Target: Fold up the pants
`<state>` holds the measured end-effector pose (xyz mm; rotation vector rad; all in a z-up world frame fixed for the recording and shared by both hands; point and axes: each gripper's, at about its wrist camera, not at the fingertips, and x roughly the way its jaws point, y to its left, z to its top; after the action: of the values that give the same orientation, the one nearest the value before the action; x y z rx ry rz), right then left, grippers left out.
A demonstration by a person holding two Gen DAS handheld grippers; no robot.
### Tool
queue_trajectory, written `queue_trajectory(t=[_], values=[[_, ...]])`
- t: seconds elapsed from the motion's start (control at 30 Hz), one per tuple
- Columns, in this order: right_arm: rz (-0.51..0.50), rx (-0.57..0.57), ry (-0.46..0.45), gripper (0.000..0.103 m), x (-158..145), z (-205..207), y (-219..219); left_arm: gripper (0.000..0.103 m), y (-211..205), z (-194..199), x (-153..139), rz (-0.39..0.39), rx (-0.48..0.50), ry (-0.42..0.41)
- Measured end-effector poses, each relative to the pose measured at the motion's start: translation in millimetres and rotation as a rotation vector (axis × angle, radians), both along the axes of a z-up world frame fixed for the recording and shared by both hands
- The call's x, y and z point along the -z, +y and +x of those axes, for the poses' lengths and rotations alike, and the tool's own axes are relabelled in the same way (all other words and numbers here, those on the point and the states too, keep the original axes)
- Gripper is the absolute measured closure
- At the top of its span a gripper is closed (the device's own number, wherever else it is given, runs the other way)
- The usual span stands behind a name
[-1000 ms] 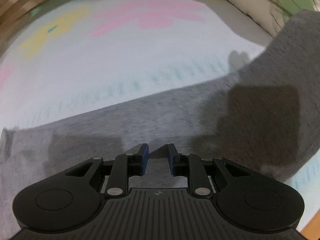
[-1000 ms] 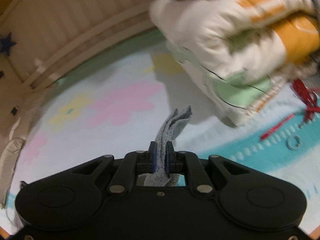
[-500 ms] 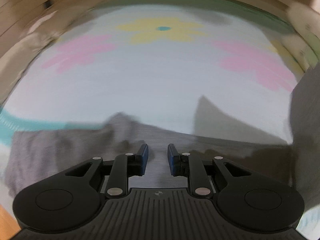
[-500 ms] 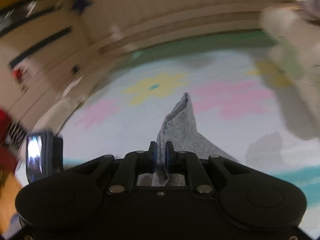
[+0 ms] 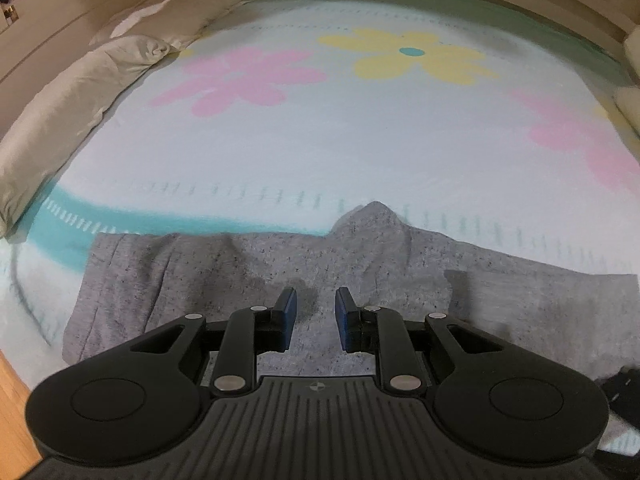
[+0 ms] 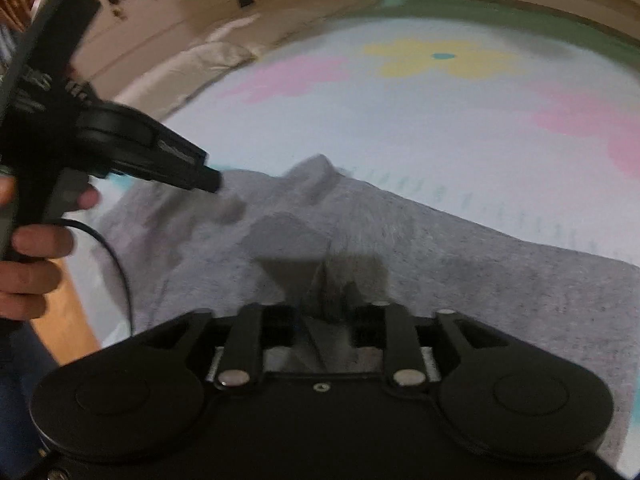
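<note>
Unlabelled grey pants (image 5: 248,272) — flower-print mat (image 5: 360,140)

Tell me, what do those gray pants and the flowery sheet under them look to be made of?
The gray pants look like soft knit jersey: matte, speckled heather gray, draping in loose wrinkles. The flowery sheet seems a smooth woven or printed fabric, matte with flat pastel flowers; the exact fiber can't be told.

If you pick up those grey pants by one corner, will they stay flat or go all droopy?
Probably droopy. The grey pants lie wrinkled, with a soft peak bunched up, so the cloth looks limp. They likely weigh little and would sag under the tongs. On the flowered blanket they would probably drag and crease, not slide stiffly.
</note>
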<state>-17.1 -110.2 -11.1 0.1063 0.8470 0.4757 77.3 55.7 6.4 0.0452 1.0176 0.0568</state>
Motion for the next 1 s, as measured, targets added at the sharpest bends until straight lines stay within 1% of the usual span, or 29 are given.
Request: queue_trajectory(t=[0.07, 0.17, 0.2, 0.27, 0.33, 0.43, 0.47, 0.5, 0.6, 0.63, 0.7, 0.77, 0.87, 0.93, 1.0], values=[[0.014, 0.048, -0.013, 0.060, -7.3, 3.5, -17.7, 0.082, 0.4, -3.1, 0.3, -0.014, 0.017, -0.004], [-0.025, 0.194, 0.030, 0.061, -0.5, 21.4, -51.3, 0.082, -14.3, -6.0, 2.5, -0.013, 0.062, -0.011], [-0.038, 0.249, 0.057, 0.064, 5.1, 27.5, -65.0, 0.082, -22.4, -7.6, 4.7, -0.010, 0.087, -0.008], [-0.034, 0.323, 0.102, 0.070, 17.2, 39.1, -86.2, 0.082, -37.3, -10.5, 10.4, -0.011, 0.135, 0.006], [-0.043, 0.364, 0.130, 0.071, 28.1, 46.6, -98.8, 0.082, -52.8, -14.0, 19.5, -0.007, 0.178, 0.030], [-0.075, 0.416, 0.161, 0.071, 45.0, 57.0, -106.0, 0.082, -71.7, -19.9, 36.8, 0.011, 0.239, 0.075], [-0.077, 0.424, 0.166, 0.073, 49.5, 58.1, -108.0, 0.082, -76.7, -22.1, 42.6, 0.020, 0.256, 0.092], [-0.084, 0.433, 0.158, 0.079, 52.9, 59.0, -108.9, 0.082, -81.6, -24.8, 49.0, 0.031, 0.275, 0.116], [-0.082, 0.433, 0.146, 0.079, 49.7, 60.5, -111.9, 0.082, -88.6, -29.9, 67.2, 0.036, 0.310, 0.184], [-0.068, 0.431, 0.141, 0.078, 45.8, 58.7, -114.6, 0.082, -89.4, -31.9, 69.9, 0.042, 0.313, 0.184], [-0.050, 0.439, 0.134, 0.065, 35.6, 48.3, -125.6, 0.082, -89.2, -34.0, 67.4, 0.054, 0.330, 0.169], [-0.039, 0.425, 0.136, 0.065, 29.3, 37.9, -132.7, 0.082, -82.5, -32.7, 62.9, 0.037, 0.318, 0.162], [-0.044, 0.357, 0.123, 0.065, 23.9, 19.4, -127.8, 0.082, -64.5, -27.4, 57.7, 0.036, 0.255, 0.152], [-0.065, 0.278, 0.094, 0.065, 19.2, 6.9, -112.2, 0.082, -47.9, -23.0, 53.1, 0.032, 0.193, 0.155], [-0.089, 0.182, 0.052, 0.065, 16.5, -5.1, -87.2, 0.082, -30.9, -20.6, 48.5, 0.030, 0.132, 0.158]])
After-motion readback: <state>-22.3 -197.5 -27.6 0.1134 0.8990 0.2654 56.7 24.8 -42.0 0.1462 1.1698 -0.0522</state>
